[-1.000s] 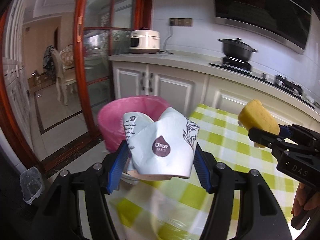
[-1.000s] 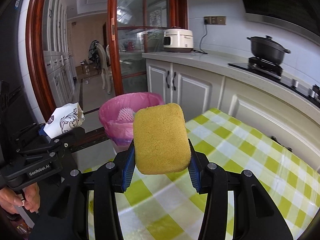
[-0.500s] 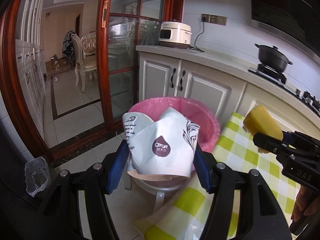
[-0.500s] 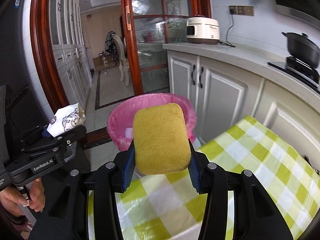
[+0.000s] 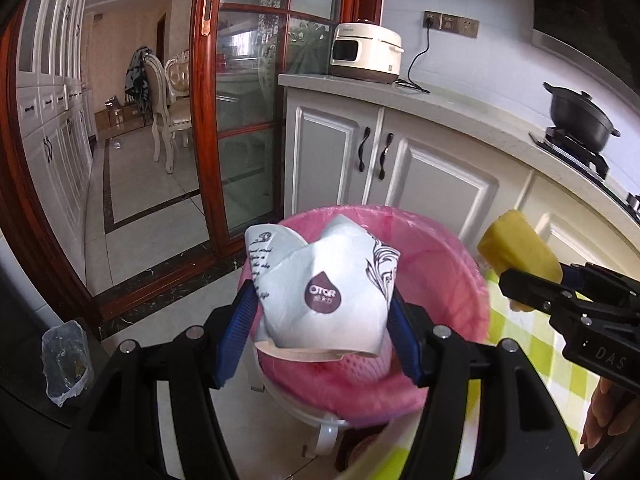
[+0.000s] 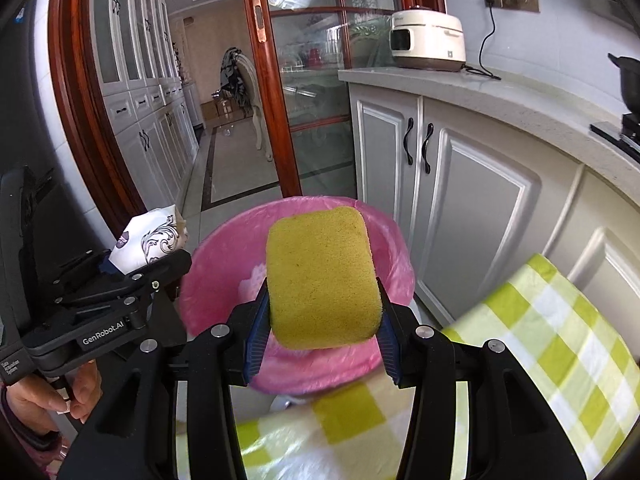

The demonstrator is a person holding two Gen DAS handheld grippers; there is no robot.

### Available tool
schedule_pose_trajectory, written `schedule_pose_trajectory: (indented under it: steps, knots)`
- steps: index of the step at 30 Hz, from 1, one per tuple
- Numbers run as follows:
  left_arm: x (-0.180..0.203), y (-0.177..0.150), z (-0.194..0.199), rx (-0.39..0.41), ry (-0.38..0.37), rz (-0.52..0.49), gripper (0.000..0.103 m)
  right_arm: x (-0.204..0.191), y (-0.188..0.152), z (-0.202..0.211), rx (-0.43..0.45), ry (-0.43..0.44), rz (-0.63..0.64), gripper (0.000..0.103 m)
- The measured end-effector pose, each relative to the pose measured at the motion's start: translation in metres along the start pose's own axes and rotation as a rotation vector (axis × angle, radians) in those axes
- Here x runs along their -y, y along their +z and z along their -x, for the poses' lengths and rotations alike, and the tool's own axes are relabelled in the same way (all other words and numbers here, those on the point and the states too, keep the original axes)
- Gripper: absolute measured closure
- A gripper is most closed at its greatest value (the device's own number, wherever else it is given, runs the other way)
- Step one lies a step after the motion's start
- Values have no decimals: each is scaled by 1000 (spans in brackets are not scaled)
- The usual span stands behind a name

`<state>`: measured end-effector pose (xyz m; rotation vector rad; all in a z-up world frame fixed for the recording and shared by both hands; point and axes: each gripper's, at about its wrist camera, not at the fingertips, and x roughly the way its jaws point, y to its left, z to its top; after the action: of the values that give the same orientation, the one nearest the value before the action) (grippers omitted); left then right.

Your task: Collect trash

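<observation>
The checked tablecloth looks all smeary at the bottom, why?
Right wrist view: the checked tablecloth is motion-blurred near the lens, while the sponge stays sharp. Left wrist view: the same cloth and the pink bin rim smear too; the fisheye bends the doorframe.

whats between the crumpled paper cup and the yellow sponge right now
Only the pink-lined trash bin shows in the gap between the crumpled paper cup and the yellow sponge; nothing else sits there. The left wrist view shows it best.

Checked tablecloth blurred along its near edge; bin interior largely hidden behind crumpled paper cup.
</observation>
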<state>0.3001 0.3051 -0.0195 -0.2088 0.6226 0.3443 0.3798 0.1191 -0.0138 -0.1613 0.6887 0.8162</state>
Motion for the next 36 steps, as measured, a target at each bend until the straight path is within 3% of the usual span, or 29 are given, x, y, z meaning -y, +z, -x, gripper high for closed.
schedule_pose_trajectory:
  steps: [8, 10, 11, 18, 26, 32, 36]
  knots:
    - [-13, 14, -50, -15, 10, -12, 41, 9, 13, -57, -43, 40, 15, 56]
    - [-16, 14, -60, -26, 8, -18, 38, 12, 12, -70, -57, 52, 13, 50]
    - [-17, 13, -65, -33, 15, -19, 33, 14, 11, -73, -62, 51, 11, 45]
    - [-20, 5, -67, -23, 14, -7, 27, 30, 0, -72, -54, 64, -34, 42]
    - [-12, -5, -4, 67, 45, 11, 5, 20, -6, -14, 8, 21, -15, 40]
    - [-5, -18, 60, 117, 44, 38, 5, 5, -14, 49, 78, -14, -17, 33]
    - [2, -32, 104, 136, 70, 18, 5, -5, -26, 84, 106, 2, -32, 23]
